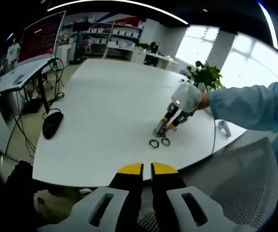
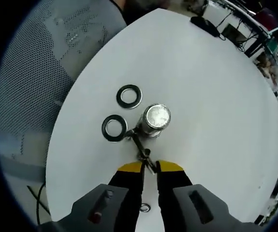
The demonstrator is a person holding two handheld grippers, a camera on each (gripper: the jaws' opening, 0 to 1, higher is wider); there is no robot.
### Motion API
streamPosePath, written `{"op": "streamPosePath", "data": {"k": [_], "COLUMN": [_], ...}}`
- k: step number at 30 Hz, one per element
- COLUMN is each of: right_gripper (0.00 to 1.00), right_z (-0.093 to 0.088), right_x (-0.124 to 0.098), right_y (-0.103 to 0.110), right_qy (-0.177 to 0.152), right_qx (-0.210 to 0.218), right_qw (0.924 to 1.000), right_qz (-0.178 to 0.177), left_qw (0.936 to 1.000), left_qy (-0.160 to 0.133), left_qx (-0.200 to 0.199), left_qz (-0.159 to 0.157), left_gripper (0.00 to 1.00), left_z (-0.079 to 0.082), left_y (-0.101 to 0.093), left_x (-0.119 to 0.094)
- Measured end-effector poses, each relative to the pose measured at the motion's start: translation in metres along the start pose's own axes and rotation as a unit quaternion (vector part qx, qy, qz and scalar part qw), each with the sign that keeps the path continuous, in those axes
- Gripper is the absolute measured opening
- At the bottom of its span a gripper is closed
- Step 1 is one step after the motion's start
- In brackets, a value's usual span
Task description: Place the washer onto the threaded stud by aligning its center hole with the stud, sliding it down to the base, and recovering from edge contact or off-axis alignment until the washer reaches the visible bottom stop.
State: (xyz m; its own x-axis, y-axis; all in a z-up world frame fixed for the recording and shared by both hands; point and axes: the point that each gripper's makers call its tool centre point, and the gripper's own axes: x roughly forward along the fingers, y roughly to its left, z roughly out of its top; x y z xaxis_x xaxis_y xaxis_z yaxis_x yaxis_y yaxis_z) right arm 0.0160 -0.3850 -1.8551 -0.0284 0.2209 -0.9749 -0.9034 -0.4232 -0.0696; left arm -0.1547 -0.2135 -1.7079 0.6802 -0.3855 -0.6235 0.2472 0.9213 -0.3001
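Here the right gripper [image 2: 150, 166] jaws pinch a thin stiff wire-like piece beside the stud [image 2: 154, 121], left gripper [image 1: 146, 168] jaws near-closed, empty; flat washers [image 2: 114, 128] on the worktop [image 2: 216, 96] look light, slippery, best edge-gripped.

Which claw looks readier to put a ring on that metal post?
Right. The right claw hovers just beside the stud and washers; the left claw hangs off the table edge.

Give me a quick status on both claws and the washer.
Right claw shut on a thin dark piece beside the stud. Left claw shut, empty, off the table. Two washers flat by the stud, none on it.
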Motion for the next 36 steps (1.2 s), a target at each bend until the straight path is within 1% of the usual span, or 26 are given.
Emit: {"op": "streamPosePath", "data": {"k": [1,4,8,9,10,11,12,15,16,19,23,25,26,27,28,31,33,36], "right_gripper": [0.12,0.10,0.08,0.08,0.08,0.08,0.08,0.08,0.08,0.07,0.07,0.07,0.07,0.07,0.07,0.07,0.07,0.08], "right_z": [-0.002,-0.011,-0.016,-0.018,-0.019,-0.020,-0.021,-0.023,-0.022,-0.023,-0.022,-0.023,-0.024,-0.025,-0.026,-0.028,-0.023,-0.018], "right_x": [0.000,-0.003,-0.010,-0.013,-0.017,-0.019,-0.022,-0.029,-0.039,-0.047,-0.050,-0.051,-0.051,-0.051,-0.051,-0.051,-0.048,-0.044], "right_y": [0.002,0.011,0.017,0.019,0.023,0.026,0.026,0.030,0.030,0.030,0.030,0.030,0.031,0.031,0.030,0.029,0.029,0.030], "right_qy": [0.000,0.007,0.005,0.002,-0.002,-0.004,-0.006,-0.001,-0.001,0.015,0.030,0.043,0.056,0.061,0.077,0.109,0.111,0.112], "right_qx": [0.006,0.006,0.018,0.050,0.077,0.086,0.081,0.086,0.099,0.110,0.108,0.111,0.111,0.109,0.093,0.076,0.068,0.066], "right_qw": [1.0000,0.9999,0.9997,0.9987,0.9969,0.9959,0.9964,0.9961,0.9950,0.9938,0.9938,0.9929,0.9922,0.9922,0.9927,0.9911,0.9915,0.9914], "right_qz": [0.004,0.011,0.015,0.012,0.020,0.025,0.024,0.021,0.013,0.005,0.002,0.002,0.006,0.007,0.006,0.003,0.007,0.014], "left_qw": [1.0000,1.0000,1.0000,1.0000,1.0000,1.0000,1.0000,1.0000,1.0000,1.0000,1.0000,1.0000,1.0000,1.0000,1.0000,1.0000,1.0000,1.0000], "left_qy": [0.000,0.000,0.001,0.001,0.001,0.001,0.001,0.001,0.001,0.001,0.000,0.000,0.000,0.000,0.000,-0.001,-0.002,-0.003], "left_qx": [0.000,0.000,0.001,0.002,0.002,0.002,0.003,0.003,0.003,0.004,0.004,0.004,0.004,0.004,0.004,0.003,0.003,0.002], "left_qz": [0.000,0.000,-0.001,-0.001,-0.001,-0.002,-0.002,-0.002,-0.003,-0.004,-0.005,-0.005,-0.005,-0.005,-0.006,-0.006,-0.006,-0.006], "left_gripper": [0.04,0.04,0.04,0.04,0.04,0.04,0.03,0.03,0.03,0.03,0.03,0.03,0.03,0.03,0.03,0.03,0.03,0.03], "left_z": [0.000,0.000,0.000,0.000,0.000,0.000,0.000,0.000,0.000,0.000,0.000,0.000,0.000,0.000,0.000,0.000,0.000,0.001], "left_y": [0.000,0.000,-0.001,-0.001,-0.001,-0.001,-0.001,-0.001,-0.001,-0.001,-0.002,-0.002,-0.002,-0.002,-0.002,-0.002,-0.002,-0.002], "left_x": [0.000,0.000,0.000,0.000,0.000,0.000,0.000,0.000,0.000,0.000,0.000,0.000,0.000,0.000,0.000,0.000,0.000,0.000]}}
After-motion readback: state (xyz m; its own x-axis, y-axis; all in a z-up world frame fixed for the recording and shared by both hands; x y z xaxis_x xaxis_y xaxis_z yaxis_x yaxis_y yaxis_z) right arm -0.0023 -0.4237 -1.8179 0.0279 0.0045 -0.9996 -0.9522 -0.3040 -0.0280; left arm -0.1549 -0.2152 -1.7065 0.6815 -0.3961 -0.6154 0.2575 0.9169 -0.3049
